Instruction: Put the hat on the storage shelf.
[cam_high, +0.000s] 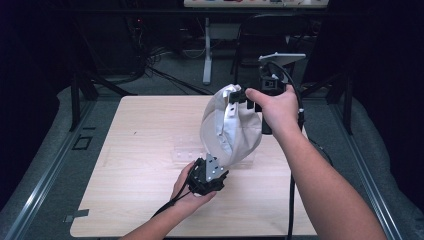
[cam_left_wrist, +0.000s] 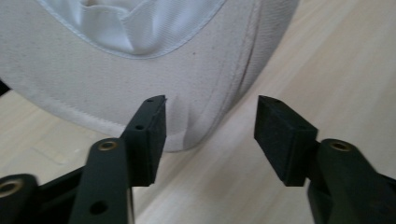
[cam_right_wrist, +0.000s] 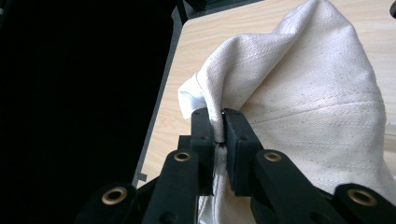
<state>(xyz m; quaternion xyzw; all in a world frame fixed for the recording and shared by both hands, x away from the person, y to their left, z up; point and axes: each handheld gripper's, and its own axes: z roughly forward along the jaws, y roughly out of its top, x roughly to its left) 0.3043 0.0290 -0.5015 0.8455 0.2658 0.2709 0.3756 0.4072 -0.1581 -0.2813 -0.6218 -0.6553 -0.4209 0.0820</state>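
A pale wood table (cam_high: 140, 150) is seen mid-frame, ringed by dark floor. The cap (cam_high: 227, 127) is held up right of centre, pinched at its rim by the right gripper (cam_right_wrist: 218, 135). At lower centre, the left gripper (cam_left_wrist: 210, 133) is spread, nothing gripped, cap just beyond.

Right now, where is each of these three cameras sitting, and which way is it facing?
High view: above the person's side, looking forward and down on the table; both forearms, left tongs and right tongs show.
Left gripper view: rides the left tongs, facing the white cloth hat; two parted jaws show.
Right gripper view: rides the right tongs, looking along jaws pinched on the hat's edge.
All three share the hat and the table.
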